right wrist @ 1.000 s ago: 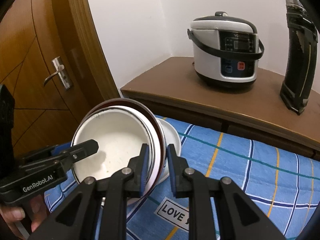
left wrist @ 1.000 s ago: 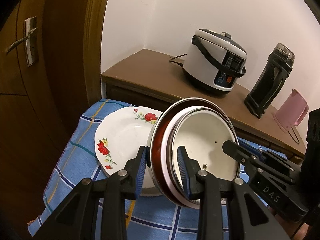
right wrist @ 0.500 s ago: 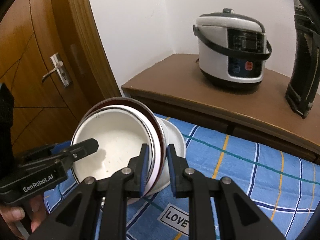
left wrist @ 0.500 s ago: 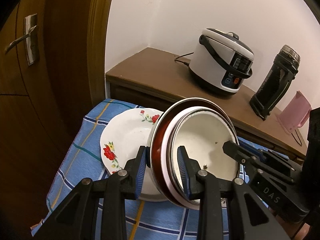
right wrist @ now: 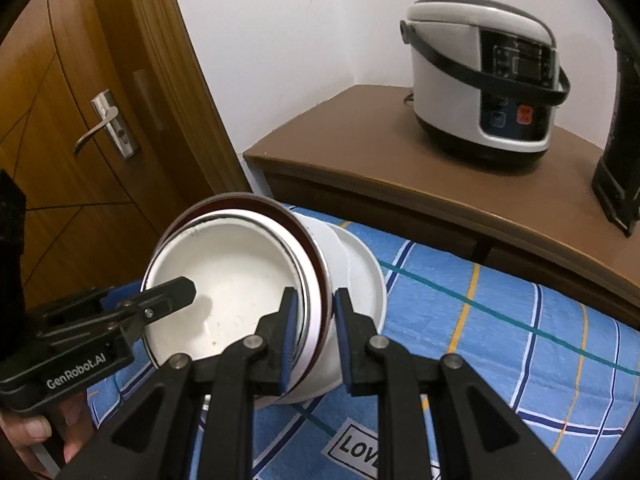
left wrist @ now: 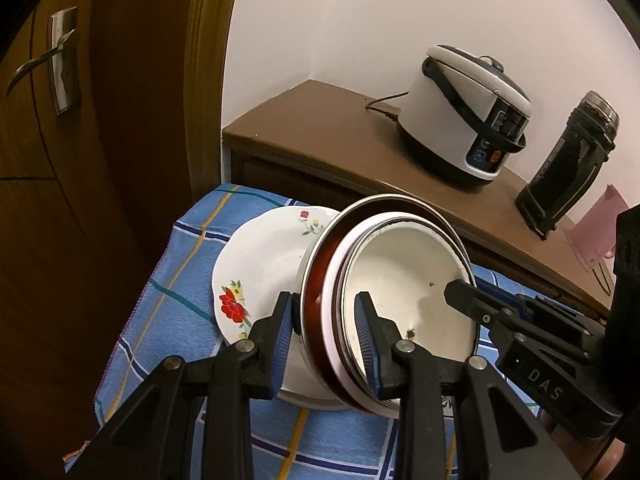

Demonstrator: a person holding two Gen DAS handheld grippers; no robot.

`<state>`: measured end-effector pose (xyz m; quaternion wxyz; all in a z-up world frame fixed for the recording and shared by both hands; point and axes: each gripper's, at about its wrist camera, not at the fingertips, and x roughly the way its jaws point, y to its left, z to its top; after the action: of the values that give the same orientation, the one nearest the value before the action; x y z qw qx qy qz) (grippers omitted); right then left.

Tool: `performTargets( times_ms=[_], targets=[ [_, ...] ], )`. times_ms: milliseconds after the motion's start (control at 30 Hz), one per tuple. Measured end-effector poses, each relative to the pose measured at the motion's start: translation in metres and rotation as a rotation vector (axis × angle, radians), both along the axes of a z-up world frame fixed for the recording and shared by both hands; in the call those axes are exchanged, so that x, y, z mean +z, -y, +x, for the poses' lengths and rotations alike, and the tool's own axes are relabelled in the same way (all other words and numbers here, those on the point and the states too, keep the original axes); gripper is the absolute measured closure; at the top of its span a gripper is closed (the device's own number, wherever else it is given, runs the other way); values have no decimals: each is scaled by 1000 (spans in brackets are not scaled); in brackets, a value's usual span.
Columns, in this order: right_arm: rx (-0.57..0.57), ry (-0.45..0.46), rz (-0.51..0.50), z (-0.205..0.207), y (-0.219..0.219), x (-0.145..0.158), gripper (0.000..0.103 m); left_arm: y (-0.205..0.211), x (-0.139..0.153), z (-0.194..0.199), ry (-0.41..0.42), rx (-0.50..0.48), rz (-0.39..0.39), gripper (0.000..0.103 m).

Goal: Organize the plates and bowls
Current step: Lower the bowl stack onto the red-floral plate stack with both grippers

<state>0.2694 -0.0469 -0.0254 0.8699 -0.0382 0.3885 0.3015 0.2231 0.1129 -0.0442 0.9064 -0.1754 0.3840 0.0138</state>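
Note:
A nested stack of bowls [left wrist: 404, 276], white inside with a dark red outer rim, is held tilted between both grippers. My left gripper [left wrist: 326, 328] is shut on its near rim. My right gripper [right wrist: 314, 316] is shut on the opposite rim of the same stack [right wrist: 236, 280]. Under the stack lies a white plate with red flowers [left wrist: 260, 264] on the blue checked cloth [left wrist: 172, 280]; it also shows in the right wrist view [right wrist: 364, 276]. The stack's lower edge is over the plate; I cannot tell whether it touches.
Behind the cloth a brown cabinet top [left wrist: 320, 120] carries a white rice cooker [left wrist: 468, 108], a black flask [left wrist: 568, 168] and a pink jug [left wrist: 596, 228]. A wooden door with a metal handle [right wrist: 104, 128] stands at the left.
Both grippers have carried the bowl stack back and to the left, over the flowered plate. The grips on the rim are unchanged.

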Motion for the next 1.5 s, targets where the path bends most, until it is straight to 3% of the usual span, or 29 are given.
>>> performTargets(
  times_ms=[600,1133,1467,1500],
  targets=[
    [33,-24,-72,12,-32,-1,84,-20,-23,17,-84,5,-45,70],
    [17,-40,-76,23,-39,-10,81,-26,-25,27,-73,-9,-69,69],
    [28,-77,-23,24,-34,-21,69,-25,-27,31,-50,-9,-46,66],
    [24,-70,-26,23,-33,-21,63,-25,-27,30,-48,-10,-54,65]
  ],
)
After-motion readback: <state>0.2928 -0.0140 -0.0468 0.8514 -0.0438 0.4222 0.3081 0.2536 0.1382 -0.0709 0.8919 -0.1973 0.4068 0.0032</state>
